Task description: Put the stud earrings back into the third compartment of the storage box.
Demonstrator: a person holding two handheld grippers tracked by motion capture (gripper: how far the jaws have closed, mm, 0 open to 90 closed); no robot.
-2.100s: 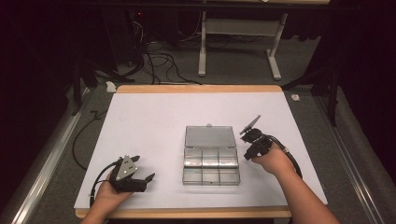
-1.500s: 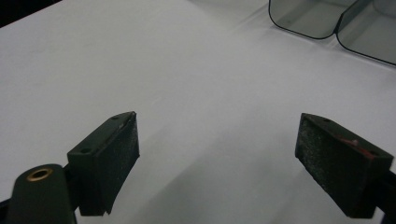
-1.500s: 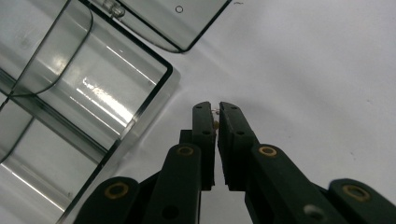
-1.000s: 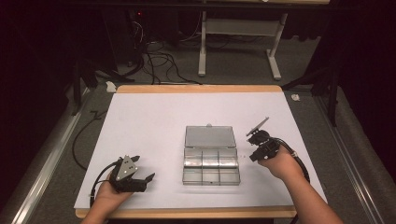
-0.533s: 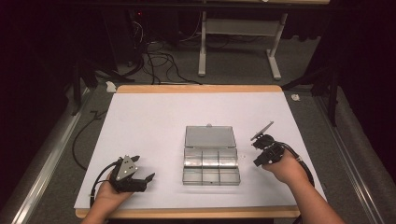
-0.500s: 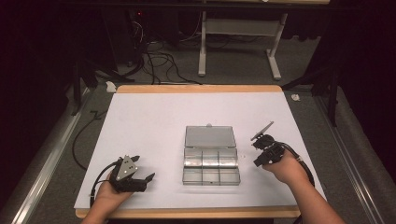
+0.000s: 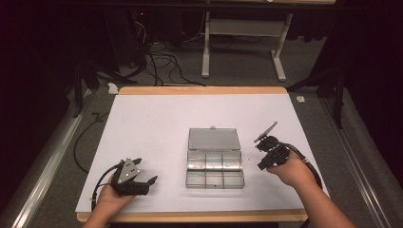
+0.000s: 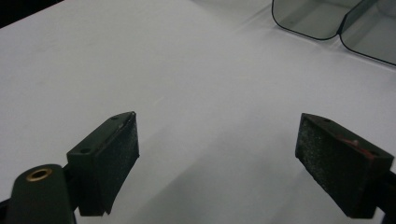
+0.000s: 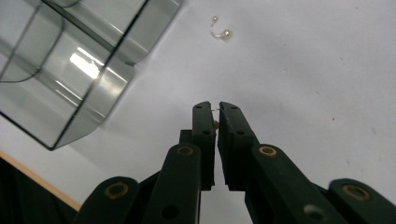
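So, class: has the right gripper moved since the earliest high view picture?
Yes. Judged against the clear compartment box, which has stayed put, the right gripper has drawn away from the box's right edge, toward the table's right side.

The setting looks like a lab or recording studio built for capturing hand work, not a home or shop. A table (image 7: 157, 111) with a pale wooden edge carries a plain white sheet as its work surface, and it stands on grey carpet (image 7: 57, 166) in a room kept dark all round. Behind it, loose black cables (image 7: 159, 64) trail over the floor next to the white metal legs of a stand (image 7: 206, 47). A metal rail (image 7: 45, 164) runs along the floor at the left. A fixed camera looks down from above, and the person at the table works with instrumented handheld tools, each trailing its own cable.
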